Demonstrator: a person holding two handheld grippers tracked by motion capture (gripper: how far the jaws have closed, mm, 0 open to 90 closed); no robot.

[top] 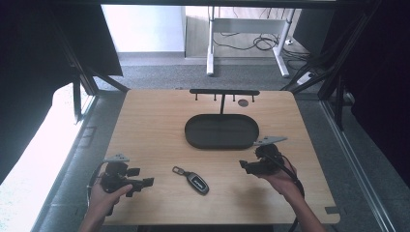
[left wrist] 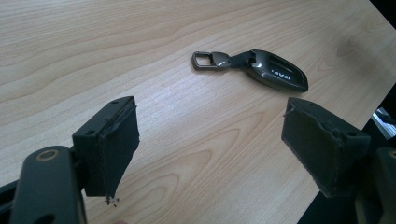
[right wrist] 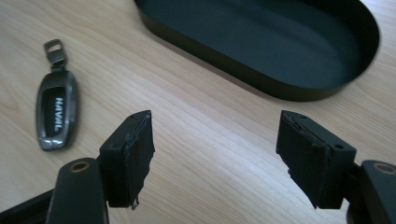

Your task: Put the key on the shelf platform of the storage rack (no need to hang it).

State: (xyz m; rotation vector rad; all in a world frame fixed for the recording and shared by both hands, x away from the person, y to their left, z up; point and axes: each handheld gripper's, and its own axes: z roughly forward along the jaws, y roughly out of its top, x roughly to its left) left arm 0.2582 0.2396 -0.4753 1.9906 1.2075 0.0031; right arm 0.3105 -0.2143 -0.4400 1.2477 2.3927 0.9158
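The car key fob (top: 194, 180) is lying flat on the tabletop (top: 145, 121), just in front of the oval tray (top: 221, 131) and apart from it, so nothing is looking done yet. The left tool (top: 143, 182) and right tool (top: 244, 166) are flanking the fob, both gaping wide and holding nothing; grasping and placing are remaining.

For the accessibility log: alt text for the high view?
A car key fob lies on a wooden table between the open left gripper and open right gripper. A black oval tray sits beyond.
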